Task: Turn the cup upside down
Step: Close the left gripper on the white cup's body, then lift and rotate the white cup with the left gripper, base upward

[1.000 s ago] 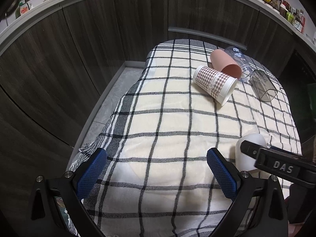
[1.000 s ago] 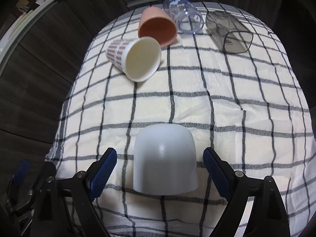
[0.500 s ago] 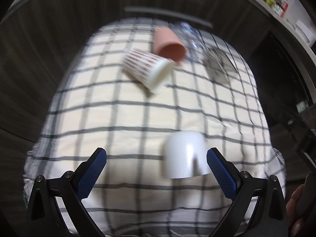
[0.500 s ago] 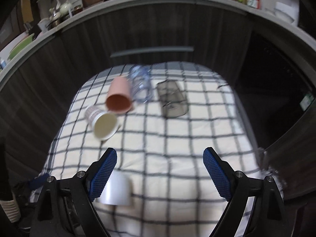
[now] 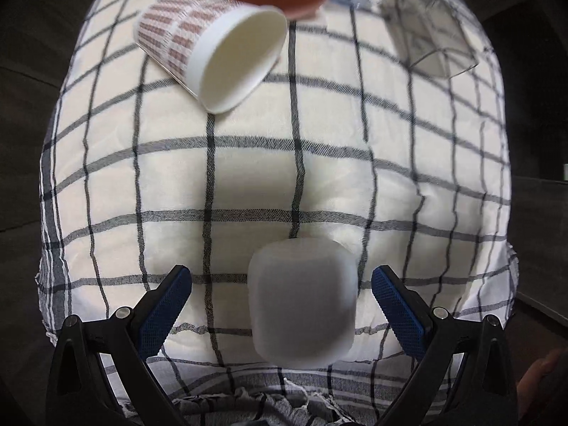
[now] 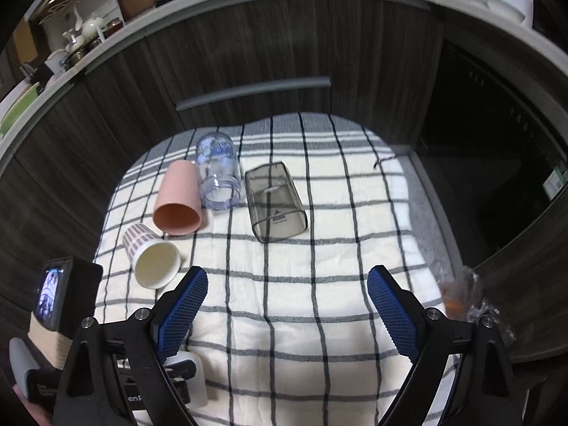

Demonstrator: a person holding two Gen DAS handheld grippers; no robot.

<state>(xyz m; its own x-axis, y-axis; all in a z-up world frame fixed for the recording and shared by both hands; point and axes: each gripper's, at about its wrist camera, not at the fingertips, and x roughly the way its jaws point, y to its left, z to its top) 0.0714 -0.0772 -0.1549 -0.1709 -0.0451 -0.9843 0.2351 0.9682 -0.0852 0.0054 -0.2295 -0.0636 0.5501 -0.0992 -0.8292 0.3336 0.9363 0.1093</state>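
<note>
Two grippers in view, both yours, both spread wide w/ nothing held. Left gripper point(image 5: 282, 296): white cup point(image 5: 302, 303) sits mouth-down on the checked cloth point(image 5: 248, 177) between its blue pads, nearer the right pad; neither pad touches it, image somewhat blurred. Right gripper point(image 6: 287, 305): raised over the cloth, bare cloth between its pads; white cup point(image 6: 197, 380) only partly seen at lower left behind your left tool. Far end of cloth: patterned paper cup point(image 5: 213, 49), pink cup point(image 6: 177, 202), clear jar point(image 6: 218, 174) and smoky square container point(image 6: 275, 206), all lying on their sides. Pink cup touches the jar; paper cup just beside pink cup.
</note>
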